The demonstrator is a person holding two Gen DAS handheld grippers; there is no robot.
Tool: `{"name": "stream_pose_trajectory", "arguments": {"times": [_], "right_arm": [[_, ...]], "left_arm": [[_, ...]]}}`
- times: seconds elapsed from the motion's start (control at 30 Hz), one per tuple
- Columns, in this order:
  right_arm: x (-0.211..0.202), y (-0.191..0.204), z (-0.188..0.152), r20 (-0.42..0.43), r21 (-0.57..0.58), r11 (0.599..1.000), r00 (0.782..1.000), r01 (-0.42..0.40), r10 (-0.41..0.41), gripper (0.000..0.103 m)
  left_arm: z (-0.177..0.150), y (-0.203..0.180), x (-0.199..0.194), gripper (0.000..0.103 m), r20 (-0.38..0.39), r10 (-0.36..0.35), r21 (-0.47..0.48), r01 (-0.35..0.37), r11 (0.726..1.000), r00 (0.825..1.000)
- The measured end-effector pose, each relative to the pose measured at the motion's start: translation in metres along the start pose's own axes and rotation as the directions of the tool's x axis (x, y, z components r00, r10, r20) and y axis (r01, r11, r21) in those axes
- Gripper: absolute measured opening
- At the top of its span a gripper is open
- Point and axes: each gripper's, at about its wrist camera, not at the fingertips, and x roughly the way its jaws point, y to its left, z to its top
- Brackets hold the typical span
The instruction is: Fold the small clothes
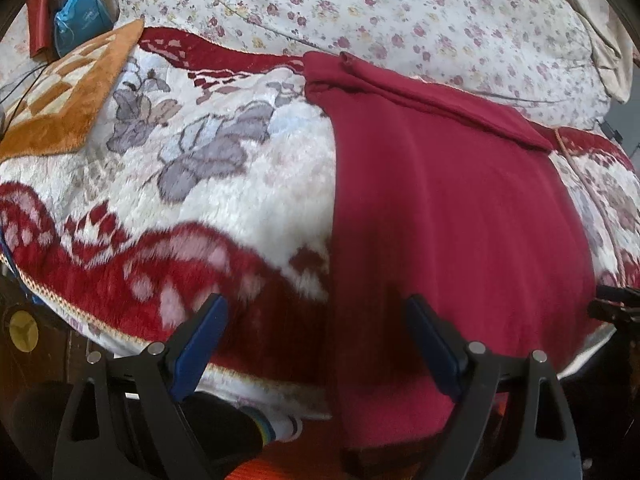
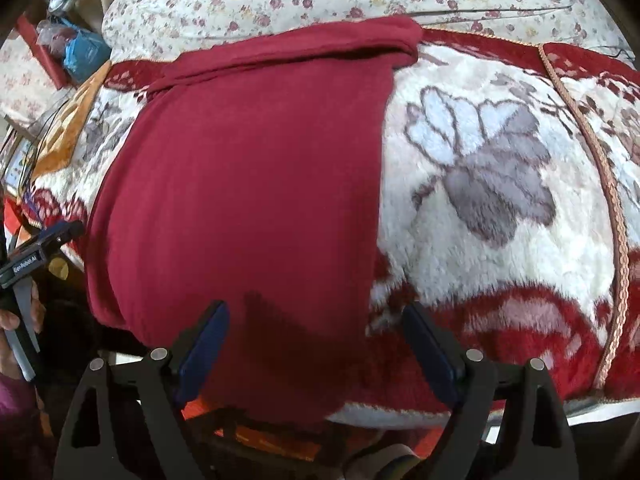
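Both views are showing soft, even daylight, moderately bright; no glare. Fisheye is bending the scene hard toward the edges, w/ black vignette filling the corners. Motion blur is smearing the lower half, esp. the plush blanket point(image 1: 248, 240) pile. A dark shadow is falling on the red garment point(image 2: 248, 184) at bottom centre.

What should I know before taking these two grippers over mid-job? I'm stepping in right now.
Left gripper: open, empty, over the near left edge of the red garment.
Right gripper: open, empty, over the garment's near right edge.
The garment lies lengthwise on the plush blanket, its near end hanging over the bed's edge.
Done: the far end looks folded or rolled over into a band.
Left: grip the near corners and probably fold toward the far end.
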Motion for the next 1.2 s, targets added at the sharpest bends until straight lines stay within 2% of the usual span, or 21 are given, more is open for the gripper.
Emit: {"name": "stream_pose_trajectory", "arguments": {"times": [0.1, 0.27, 0.5, 0.53, 0.6, 0.63, 0.7, 0.73, 0.83, 0.9, 1.0, 1.03, 1.07, 1.1, 1.13, 1.2], "right_arm": [[0.004, -0.004, -0.013, -0.036, 0.009, 1.000, 0.999, -0.025, 0.025, 0.091], [0.004, -0.004, -0.027, -0.070, -0.024, 0.999, 0.997, -0.035, 0.033, 0.091], [0.007, -0.010, -0.034, -0.044, -0.026, 0.998, 0.997, -0.061, 0.060, 0.090], [0.006, -0.007, -0.034, -0.035, -0.042, 0.997, 0.997, -0.068, 0.066, 0.087], [-0.001, -0.002, -0.035, -0.022, -0.064, 0.985, 0.987, -0.161, 0.160, 0.056], [0.000, 0.002, -0.033, -0.023, -0.067, 0.981, 0.983, -0.181, 0.180, 0.055], [0.007, 0.002, -0.030, -0.035, -0.069, 0.989, 0.991, -0.128, 0.126, 0.055], [0.008, 0.002, -0.029, -0.035, -0.057, 0.990, 0.991, -0.132, 0.130, 0.055], [0.005, -0.009, -0.028, -0.015, 0.015, 0.983, 0.983, -0.182, 0.182, 0.056], [0.005, -0.013, -0.029, -0.008, 0.038, 0.977, 0.978, -0.210, 0.211, 0.061], [0.007, -0.004, -0.030, -0.012, -0.015, 0.981, 0.981, -0.193, 0.193, 0.064], [0.007, 0.001, -0.031, -0.018, -0.038, 0.981, 0.982, -0.188, 0.187, 0.064], [0.006, 0.004, -0.032, -0.023, -0.054, 0.980, 0.982, -0.190, 0.189, 0.057], [0.005, 0.007, -0.031, -0.027, -0.058, 0.978, 0.979, -0.202, 0.200, 0.037], [0.003, 0.007, -0.031, -0.029, -0.062, 0.973, 0.975, -0.224, 0.222, 0.030], [0.000, -0.001, -0.027, -0.023, -0.038, 0.962, 0.963, -0.270, 0.270, 0.029]], "left_arm": [[-0.010, 0.001, 0.002, 0.089, -0.028, 0.005, 0.016, -0.004, 1.000, 1.000], [-0.021, -0.010, 0.013, 0.089, -0.085, -0.042, 0.039, 0.045, 0.998, 0.995], [-0.024, -0.015, 0.025, 0.089, -0.109, -0.057, 0.029, 0.061, 0.998, 0.992], [-0.023, -0.015, 0.025, 0.089, -0.107, -0.057, 0.036, 0.061, 0.997, 0.993], [-0.023, -0.014, 0.025, 0.089, -0.111, -0.060, 0.031, 0.064, 0.997, 0.992], [-0.023, -0.013, 0.026, 0.089, -0.114, -0.064, 0.025, 0.068, 0.997, 0.991], [-0.023, -0.013, 0.026, 0.089, -0.118, -0.068, 0.021, 0.071, 0.997, 0.991], [-0.024, -0.012, 0.026, 0.089, -0.120, -0.069, 0.022, 0.073, 0.997, 0.990], [-0.025, -0.011, 0.026, 0.089, -0.131, -0.094, 0.018, 0.097, 0.995, 0.987], [-0.025, -0.011, 0.027, 0.089, -0.142, -0.129, 0.006, 0.131, 0.991, 0.981], [-0.027, -0.016, 0.030, 0.087, -0.159, -0.151, 0.010, 0.154, 0.988, 0.976], [-0.028, -0.018, 0.030, 0.083, -0.159, -0.147, 0.020, 0.151, 0.988, 0.976], [-0.027, -0.020, 0.028, 0.078, -0.161, -0.149, 0.027, 0.155, 0.987, 0.976], [-0.027, -0.020, 0.027, 0.076, -0.163, -0.151, 0.030, 0.158, 0.987, 0.975], [-0.027, -0.019, 0.026, 0.072, -0.164, -0.154, 0.028, 0.161, 0.987, 0.974], [-0.025, -0.015, 0.025, 0.070, -0.164, -0.166, 0.011, 0.170, 0.985, 0.972]]}}
